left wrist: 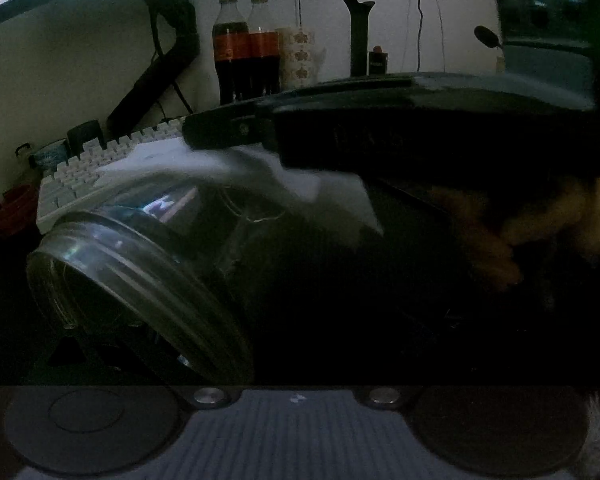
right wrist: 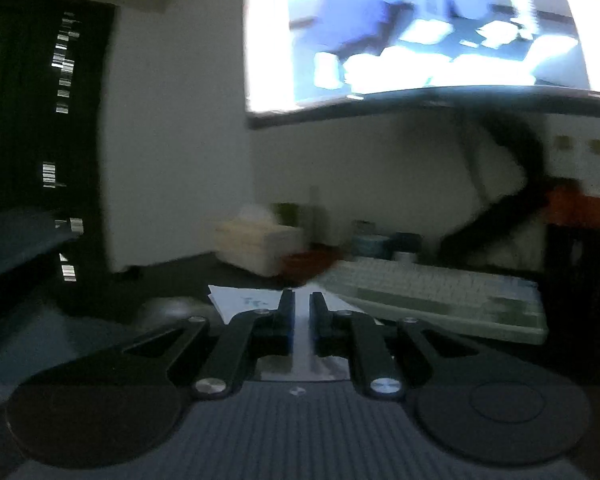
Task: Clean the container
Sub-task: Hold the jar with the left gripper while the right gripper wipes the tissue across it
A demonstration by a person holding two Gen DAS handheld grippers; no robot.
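A clear glass container (left wrist: 148,264) lies tilted across the left wrist view, its threaded mouth toward the lower left. It fills the space between the jaws of my left gripper (left wrist: 280,300), whose fingers it mostly hides. My right gripper (left wrist: 224,132) reaches in from the right above it and presses a white tissue (left wrist: 268,176) onto the container's upper side. A hand (left wrist: 540,220) shows behind it. In the right wrist view the right gripper (right wrist: 302,304) is nearly shut, with a thin strip of the white tissue (right wrist: 240,300) pinched between its fingers.
A white keyboard (left wrist: 96,160) (right wrist: 440,296) lies just behind the container. Two cola bottles (left wrist: 244,52), a monitor arm (left wrist: 168,60) and a black stand (left wrist: 358,36) line the wall. A lit monitor (right wrist: 420,28) hangs above, and a tissue box (right wrist: 256,244) stands at the back left.
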